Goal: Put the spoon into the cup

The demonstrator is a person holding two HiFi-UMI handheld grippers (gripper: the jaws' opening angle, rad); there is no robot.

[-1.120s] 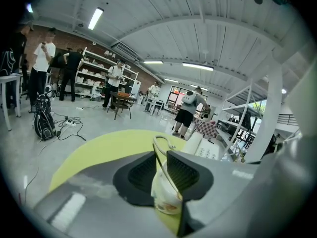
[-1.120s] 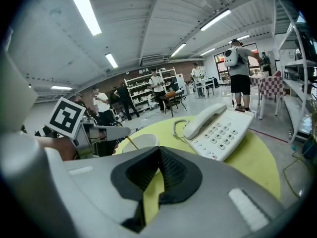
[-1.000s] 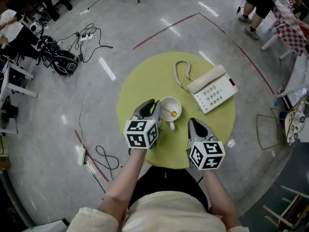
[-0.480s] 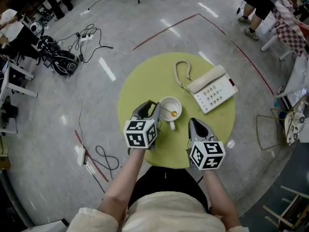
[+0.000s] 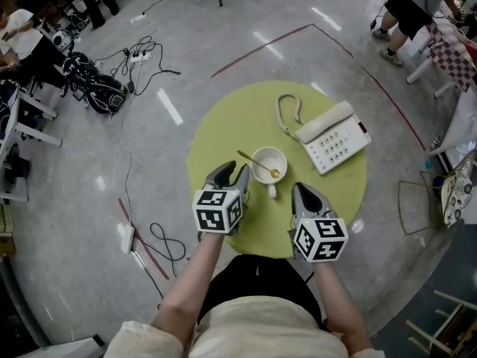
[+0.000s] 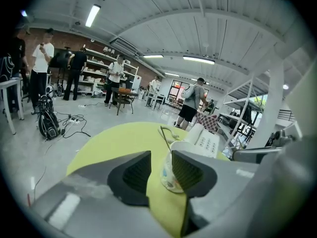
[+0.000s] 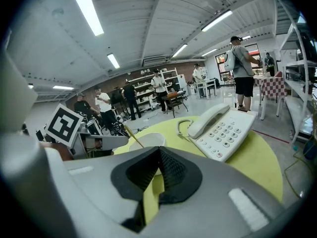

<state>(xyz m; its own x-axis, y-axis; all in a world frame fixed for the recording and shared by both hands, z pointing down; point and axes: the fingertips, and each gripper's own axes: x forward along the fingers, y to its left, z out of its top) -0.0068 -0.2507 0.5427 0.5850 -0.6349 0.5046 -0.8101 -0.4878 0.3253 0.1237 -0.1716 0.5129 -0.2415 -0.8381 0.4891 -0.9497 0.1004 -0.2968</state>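
Observation:
A white cup point(image 5: 268, 162) stands near the middle of the round yellow-green table point(image 5: 223, 129). A gold spoon point(image 5: 256, 162) rests in it, bowl inside and handle leaning out over the rim to the upper left. My left gripper point(image 5: 232, 174) sits just left of and nearer than the cup, open, with nothing between its jaws. In the left gripper view the cup point(image 6: 170, 175) and the spoon handle point(image 6: 165, 137) show beyond the left gripper point(image 6: 159, 158). My right gripper point(image 5: 300, 190) lies right of the cup's handle, its tips meeting, empty. The right gripper point(image 7: 159, 152) faces the cup point(image 7: 147, 141).
A white corded telephone point(image 5: 332, 139) lies at the table's back right, its cord curling toward the cup. Cables and a power strip point(image 5: 138, 57) lie on the floor to the left. People stand at the room's edges. A wire rack point(image 5: 417, 200) stands right of the table.
My left gripper has opened, let go of the spoon handle and drawn back a little from the cup. The spoon now leans in the cup alone. The right gripper has stayed put.

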